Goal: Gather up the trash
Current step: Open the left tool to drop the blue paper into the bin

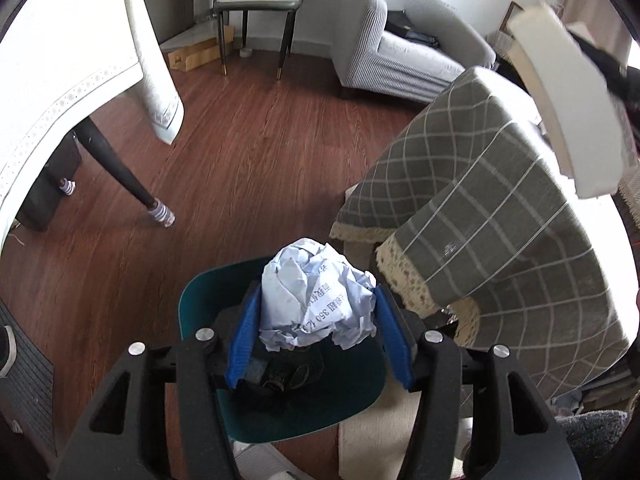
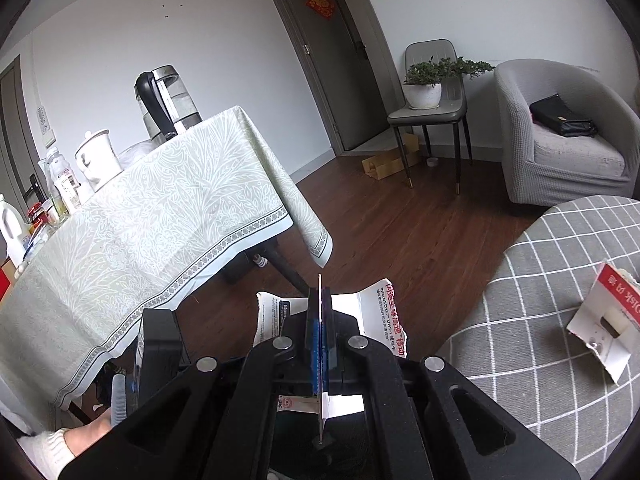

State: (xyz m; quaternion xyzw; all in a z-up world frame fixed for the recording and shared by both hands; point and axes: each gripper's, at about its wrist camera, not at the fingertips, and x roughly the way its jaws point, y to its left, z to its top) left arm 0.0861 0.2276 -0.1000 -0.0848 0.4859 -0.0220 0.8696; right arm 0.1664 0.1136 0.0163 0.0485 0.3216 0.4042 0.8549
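Dark wood flooring fills most of what I see, with a grey armchair (image 1: pixel 404 44) far ahead of my left claw (image 1: pixel 316 320) and a bench under a grey checked cloth (image 1: pixel 480 200) off to its right. That claw is clamped on a crumpled ball of paper (image 1: pixel 316 300), the blue pads (image 1: pixel 244 332) pressing it from both sides so the wad bulges up above them. Directly beneath it sits a teal bin (image 1: pixel 200 304) with dark rubbish already in the bottom; I judge I'm holding the ball over the opening so that it falls straight in once I let go.

My right claw (image 2: pixel 320 320) is shut tight on a thin card package (image 2: pixel 380 312), white with red print, gripped edge-on so the sheet stands upright between the pads and sticks out past the tips. A flat card needs that pinch; anything looser and it would likely slide out. To that claw's right, on the checked bench, another torn card wrapper (image 2: pixel 608 320) lies flat, not yet collected. To its left, the other bench with the pale leaf-patterned cloth (image 2: pixel 160 220) carries a kettle (image 2: pixel 164 100) and bottles, none of which I take for trash.
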